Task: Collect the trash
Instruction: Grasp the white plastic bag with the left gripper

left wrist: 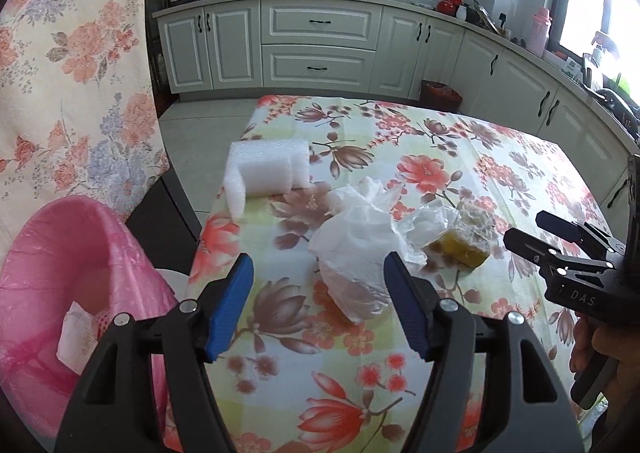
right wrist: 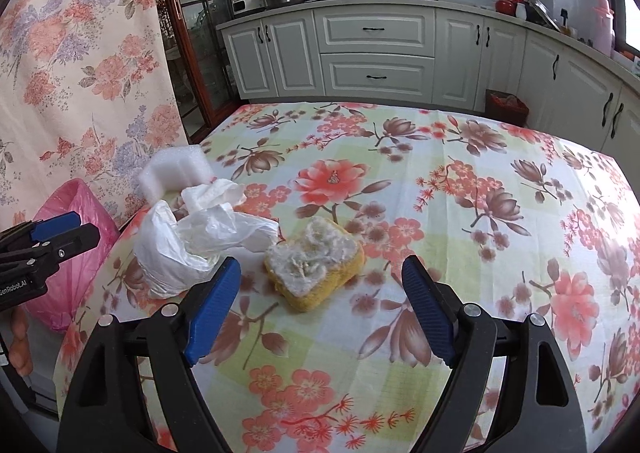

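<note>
On the floral tablecloth (left wrist: 460, 157) lie a white foam piece (left wrist: 266, 169), a crumpled white tissue and plastic bag (left wrist: 356, 249), and a worn yellow sponge (left wrist: 466, 237). My left gripper (left wrist: 320, 293) is open and empty, just in front of the white bag. My right gripper (right wrist: 322, 293) is open and empty, its fingers on either side of the sponge (right wrist: 316, 271) and a little nearer than it. The bag (right wrist: 180, 249) and the foam (right wrist: 174, 169) also show in the right wrist view. The right gripper shows at the right edge of the left wrist view (left wrist: 536, 233).
A bin lined with a pink bag (left wrist: 68, 277) stands off the table's left edge, with a white wrapper inside; it also shows in the right wrist view (right wrist: 74, 253). A floral curtain (left wrist: 68, 53) hangs at the left. Kitchen cabinets (left wrist: 320, 45) run behind the table.
</note>
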{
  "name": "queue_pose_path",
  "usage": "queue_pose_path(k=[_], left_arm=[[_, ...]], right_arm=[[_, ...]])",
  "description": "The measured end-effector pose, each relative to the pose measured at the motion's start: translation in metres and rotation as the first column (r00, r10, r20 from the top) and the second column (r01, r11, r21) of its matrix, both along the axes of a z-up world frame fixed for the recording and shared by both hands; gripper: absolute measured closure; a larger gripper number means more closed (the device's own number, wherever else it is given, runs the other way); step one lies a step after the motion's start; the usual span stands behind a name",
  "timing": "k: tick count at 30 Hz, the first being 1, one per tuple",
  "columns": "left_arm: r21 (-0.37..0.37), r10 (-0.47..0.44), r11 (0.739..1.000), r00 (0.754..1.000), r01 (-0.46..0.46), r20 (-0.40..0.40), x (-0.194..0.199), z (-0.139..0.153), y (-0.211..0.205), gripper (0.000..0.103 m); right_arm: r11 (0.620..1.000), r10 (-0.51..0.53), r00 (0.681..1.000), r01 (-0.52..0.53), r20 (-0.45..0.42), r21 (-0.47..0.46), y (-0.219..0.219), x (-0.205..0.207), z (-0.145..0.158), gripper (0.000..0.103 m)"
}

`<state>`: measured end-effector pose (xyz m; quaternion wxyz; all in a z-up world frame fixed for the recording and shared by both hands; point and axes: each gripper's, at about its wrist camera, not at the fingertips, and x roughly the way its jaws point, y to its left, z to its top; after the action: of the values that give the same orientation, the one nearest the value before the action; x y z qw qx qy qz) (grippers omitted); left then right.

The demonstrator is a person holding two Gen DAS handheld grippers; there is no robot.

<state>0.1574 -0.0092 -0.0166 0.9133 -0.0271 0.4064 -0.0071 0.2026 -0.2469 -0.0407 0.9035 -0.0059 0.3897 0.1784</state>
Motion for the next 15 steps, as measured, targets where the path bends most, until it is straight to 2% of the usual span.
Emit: queue_pose_path(k=[9, 15], left_arm=[[-0.058, -0.034, 0.998, 0.998, 0.03, -0.061, 0.034, -0.024, -0.021, 0.037], [-0.086, -0.022, 0.996, 0.993, 0.012, -0.114, 0.049, -0.042, -0.02, 0.037]], right_arm=[[1.0, 0.009, 1.0, -0.009, -0.021, -0.006, -0.007, 0.017, -0.01, 0.025], [1.0, 0.028, 0.999, -0.028, -0.029, -0.013, -0.004, 0.023, -0.015, 0.022]])
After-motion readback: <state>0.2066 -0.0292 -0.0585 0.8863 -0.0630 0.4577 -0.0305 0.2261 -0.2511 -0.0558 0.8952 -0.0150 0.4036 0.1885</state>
